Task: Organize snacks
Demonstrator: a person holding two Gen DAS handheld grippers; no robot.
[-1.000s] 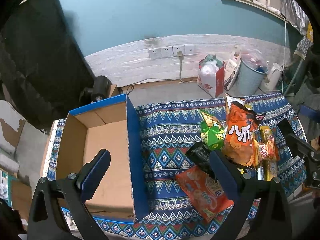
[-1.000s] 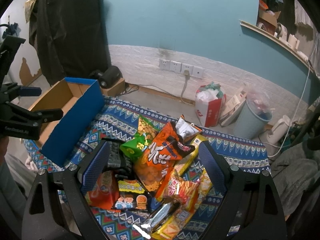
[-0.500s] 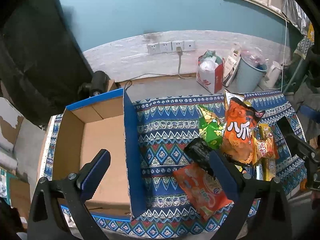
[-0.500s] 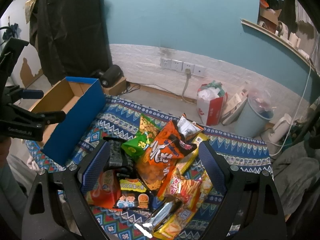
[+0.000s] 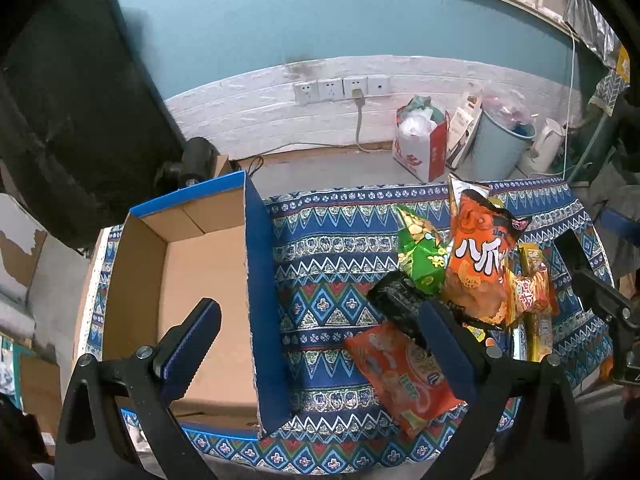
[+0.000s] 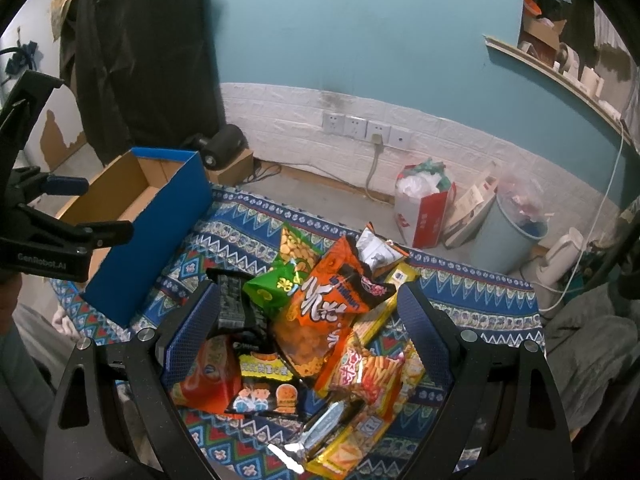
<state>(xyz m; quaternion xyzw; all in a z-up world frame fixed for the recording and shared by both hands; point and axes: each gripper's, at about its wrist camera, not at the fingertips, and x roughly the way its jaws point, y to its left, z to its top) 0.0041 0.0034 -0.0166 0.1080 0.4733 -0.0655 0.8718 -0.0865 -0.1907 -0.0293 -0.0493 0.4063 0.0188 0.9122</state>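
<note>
A pile of snack packets lies on a patterned blue cloth (image 5: 332, 248): a big orange bag (image 6: 324, 320), a green bag (image 6: 276, 284), a black pack (image 6: 230, 300), and a flat orange pack (image 5: 400, 376). An empty cardboard box with blue sides (image 5: 192, 280) stands at the left. My left gripper (image 5: 320, 344) hangs open above the box's right wall, holding nothing. My right gripper (image 6: 304, 328) is open above the pile, its fingers straddling the packets without touching them. The left gripper (image 6: 60, 216) also shows in the right wrist view beside the box (image 6: 160, 216).
Beyond the cloth is bare floor with a red-and-white bag (image 5: 420, 144), a pale blue bin (image 5: 500, 148) and a white kettle (image 5: 546, 148) along the white brick wall. A dark cloth (image 6: 140, 52) hangs at the back left. A silver wrapper (image 6: 316, 432) lies at the pile's near edge.
Both grippers have drifted slightly; the views shift a little, with the pile sitting a bit closer under the right gripper. Nothing was grasped or moved.
</note>
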